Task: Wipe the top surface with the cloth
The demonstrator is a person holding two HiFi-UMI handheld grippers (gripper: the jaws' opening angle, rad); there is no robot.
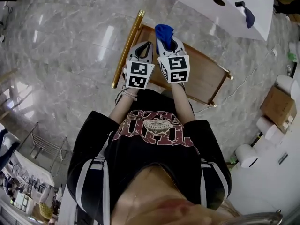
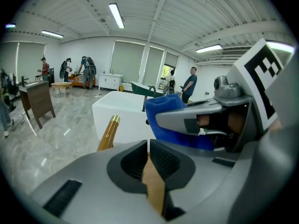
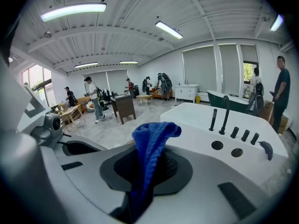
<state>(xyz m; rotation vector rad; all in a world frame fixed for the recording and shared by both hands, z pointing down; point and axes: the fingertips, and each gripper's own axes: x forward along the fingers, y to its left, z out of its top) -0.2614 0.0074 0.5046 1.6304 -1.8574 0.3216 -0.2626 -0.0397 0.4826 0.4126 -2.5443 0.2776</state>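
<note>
1. Looking down in the head view, a person in a black shirt holds both grippers out side by side, close to each other, over a wooden top [image 1: 204, 78] that is framed by a gold tube [image 1: 127, 46] on its left. The left gripper [image 1: 145, 46] has nothing in it. The right gripper [image 1: 168, 42] pinches a blue cloth [image 1: 163, 32], which bunches up past its tips and is held above the far part of the wood. Whether the cloth touches the wood cannot be told from here. A white tub [image 1: 255, 1] with dark holes and black fittings stands beyond, on the grey marble floor [image 1: 70, 55].

2. In the left gripper view, the left gripper's [image 2: 148, 149] ribbed pads are pressed together with only a thin slit between them and nothing caught there. Bare wood shows below them. The right gripper's grey body lies just to the right, and the blue cloth [image 2: 163, 113] sticks out ahead of it. The end of the gold tube [image 2: 109, 130] and the white tub [image 2: 117, 111] lie in front.

3. In the right gripper view, the jaws are clamped on the blue cloth [image 3: 152, 141]. Its lower end is squeezed between the pads and its upper end flops forward. The white tub [image 3: 196, 120] sits beyond, and people stand about the room far behind it.
</note>
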